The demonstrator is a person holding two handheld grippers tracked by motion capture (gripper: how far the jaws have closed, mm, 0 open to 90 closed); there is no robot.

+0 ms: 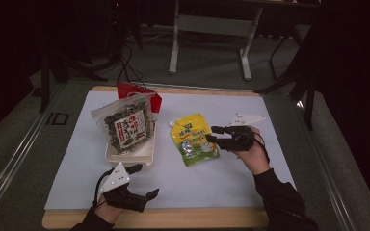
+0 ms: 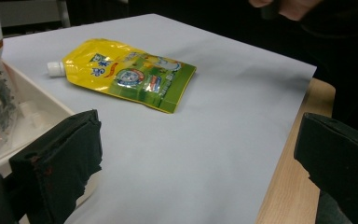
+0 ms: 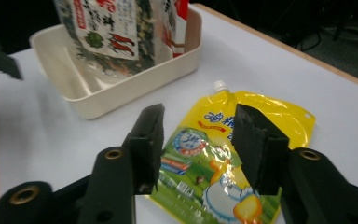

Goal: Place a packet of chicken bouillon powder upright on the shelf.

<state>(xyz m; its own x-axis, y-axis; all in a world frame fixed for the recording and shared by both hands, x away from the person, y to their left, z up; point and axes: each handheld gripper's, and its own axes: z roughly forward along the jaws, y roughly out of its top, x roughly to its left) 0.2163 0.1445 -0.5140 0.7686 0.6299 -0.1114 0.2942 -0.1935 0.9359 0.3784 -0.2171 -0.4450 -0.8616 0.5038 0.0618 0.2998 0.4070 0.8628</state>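
At the left of the table, near its front edge, we find the left gripper (image 1: 142, 180) hovering over the white paper sheet (image 1: 231, 183) with its jaws spread wide and nothing between them; in the left gripper view they frame bare paper and a strip of wooden table (image 2: 298, 186). Just beyond it sits the cream tray (image 1: 130, 158), holding a seaweed snack bag (image 1: 124, 126) that stands upright, with a red packet (image 1: 139, 91) tucked behind it.

Moving right, we come to the yellow spout pouch (image 1: 194, 138), lying flat on the paper, well apart from the tray, its white cap pointing toward the far side. At its right edge the right gripper (image 1: 214, 134) reaches in; the right gripper view shows its jaws partly open, straddling the printed face of the pouch (image 3: 223, 154) without pressing on it.

We judge the step in hand to be the pick-up of the pouch, most likely to join the bags in the tray. The next move, as we read it, calls for lowering the right jaws so that one slips under the pouch's edge, then pinching firmly, since the glossy film may slide or buckle.
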